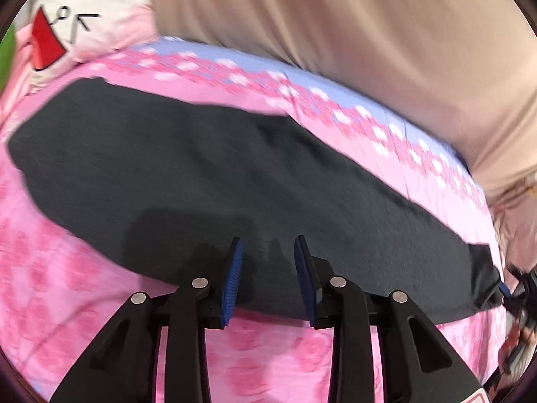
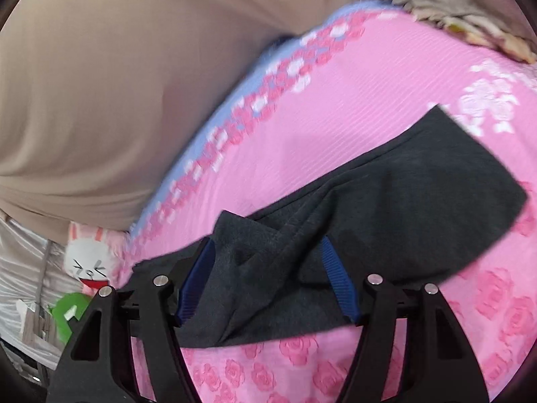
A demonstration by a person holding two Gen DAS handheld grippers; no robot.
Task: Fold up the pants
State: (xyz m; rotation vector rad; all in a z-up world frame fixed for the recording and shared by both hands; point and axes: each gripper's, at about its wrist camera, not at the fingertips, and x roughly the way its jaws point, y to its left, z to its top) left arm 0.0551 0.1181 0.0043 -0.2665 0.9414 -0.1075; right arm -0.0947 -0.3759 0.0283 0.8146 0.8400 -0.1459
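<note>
Both tools released, left tool (image 1: pixel 268 255) and right tool (image 2: pixel 268 268) over dark pants (image 1: pixel 201 174) on the pink bed (image 1: pixel 50 252), bunny pillow (image 1: pixel 84 16) at 10 o'clock.

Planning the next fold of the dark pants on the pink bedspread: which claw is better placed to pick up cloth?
Probably the right claw: a raised fold of the dark pants sits between its open pads. The left claw is open over flat cloth near the pants' edge.

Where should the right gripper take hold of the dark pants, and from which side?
Probably the raised fold at the near end of the pants, approached from above, near side. There the cloth stands up from the pink sheet, between the open right gripper fingers.
</note>
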